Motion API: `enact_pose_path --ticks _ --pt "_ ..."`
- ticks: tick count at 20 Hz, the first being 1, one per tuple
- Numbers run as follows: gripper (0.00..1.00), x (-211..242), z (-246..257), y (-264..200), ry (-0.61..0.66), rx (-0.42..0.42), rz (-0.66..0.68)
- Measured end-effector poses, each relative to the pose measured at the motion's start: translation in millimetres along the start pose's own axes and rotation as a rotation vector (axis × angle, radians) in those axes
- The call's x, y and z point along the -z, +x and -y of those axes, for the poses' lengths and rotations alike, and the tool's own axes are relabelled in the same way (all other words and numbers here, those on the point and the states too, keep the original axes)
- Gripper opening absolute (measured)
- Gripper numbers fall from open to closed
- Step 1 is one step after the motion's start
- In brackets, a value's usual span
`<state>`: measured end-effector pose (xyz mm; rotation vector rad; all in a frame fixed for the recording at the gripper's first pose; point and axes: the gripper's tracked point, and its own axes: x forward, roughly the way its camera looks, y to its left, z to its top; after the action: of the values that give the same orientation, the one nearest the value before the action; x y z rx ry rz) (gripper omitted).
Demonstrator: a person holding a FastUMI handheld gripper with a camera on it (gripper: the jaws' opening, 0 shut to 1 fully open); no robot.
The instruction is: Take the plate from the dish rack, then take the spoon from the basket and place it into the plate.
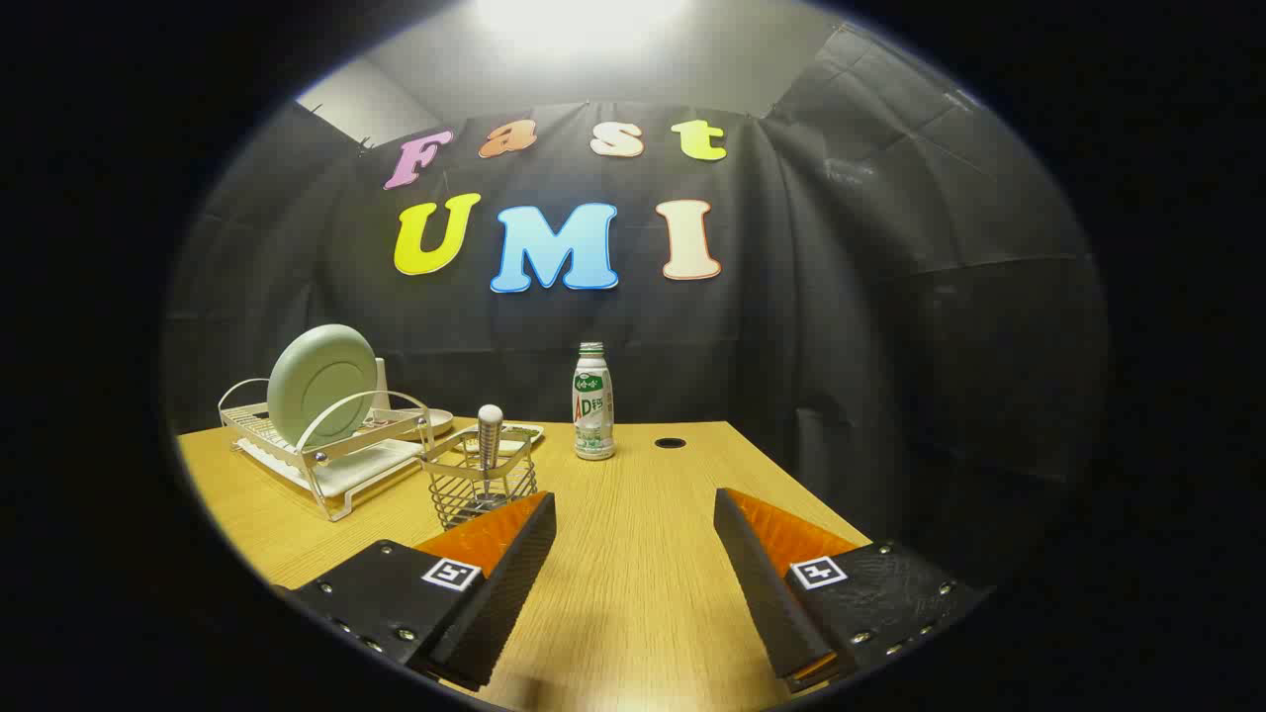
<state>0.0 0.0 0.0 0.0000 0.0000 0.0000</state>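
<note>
Well: gripper (633, 514) jaws apart (empty)

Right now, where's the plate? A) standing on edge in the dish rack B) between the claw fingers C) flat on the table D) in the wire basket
A: the plate stands on edge in the dish rack, beyond the wire basket; the claw is open over bare table.
</note>
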Motion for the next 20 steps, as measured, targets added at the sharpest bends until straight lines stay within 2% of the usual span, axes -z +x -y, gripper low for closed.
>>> enact_pose_path --ticks 12,16,20 --pt "0.98 -0.1 0.7 6.0 0.002 0.009 -0.003" --pt "0.98 2.5 5.9 53.0 0.015 0.021 -0.038" --pt "0.98 -22.8 16.6 86.3 0.009 0.062 0.003"
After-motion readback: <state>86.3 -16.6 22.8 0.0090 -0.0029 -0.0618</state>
